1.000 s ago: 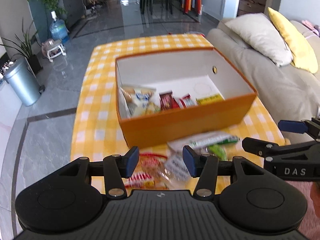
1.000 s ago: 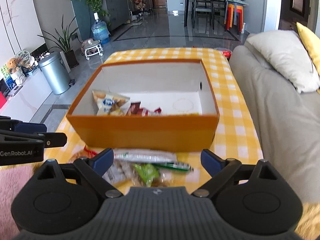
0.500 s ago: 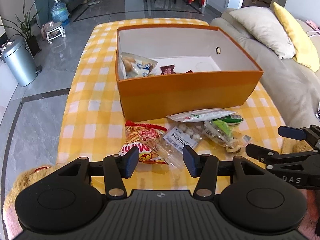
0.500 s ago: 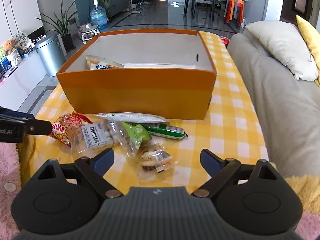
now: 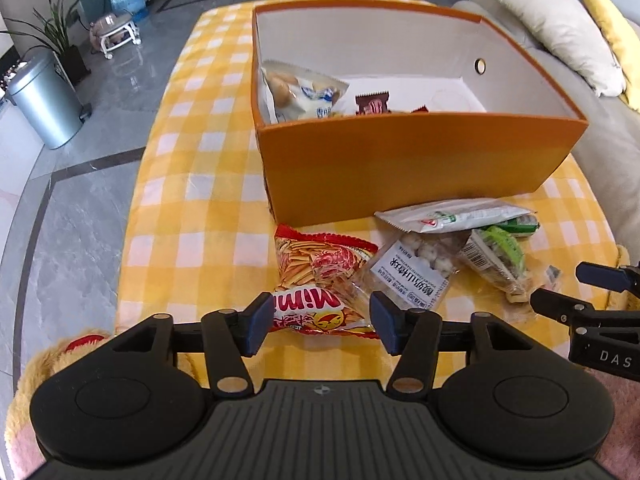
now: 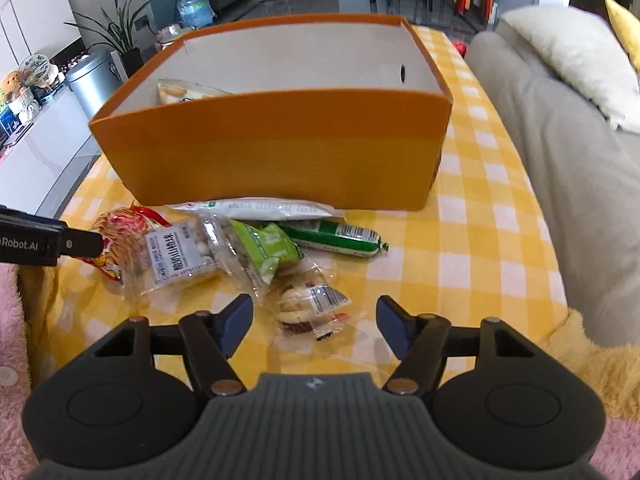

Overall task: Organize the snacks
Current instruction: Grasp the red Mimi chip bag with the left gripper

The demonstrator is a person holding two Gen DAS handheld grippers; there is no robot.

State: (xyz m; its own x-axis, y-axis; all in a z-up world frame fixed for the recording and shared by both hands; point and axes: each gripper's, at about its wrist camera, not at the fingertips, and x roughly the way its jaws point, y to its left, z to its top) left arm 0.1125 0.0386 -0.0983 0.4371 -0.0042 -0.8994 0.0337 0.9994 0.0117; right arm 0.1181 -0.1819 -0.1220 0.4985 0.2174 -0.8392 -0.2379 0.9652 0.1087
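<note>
a: where are the snacks?
b: some sit in the orange box (image 5: 416, 168); the rest lie before it near the table's (image 5: 200, 216) front edge.
a: left gripper (image 5: 320, 322)?
b: jaws apart, opening, the red bag (image 5: 320, 276) between them, unpinched.
a: right gripper (image 6: 316, 326)?
b: jaws apart, closing around the clear packet (image 6: 312, 306), not pressing.

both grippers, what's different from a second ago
Both have come down toward the loose snacks. The left gripper now straddles the red Mimi chips bag, jaws opening; the right gripper sits over the clear cookie packet, jaws closing, not yet pressing it. Nothing has been picked up. The orange box and the snack pile haven't shifted.
</note>
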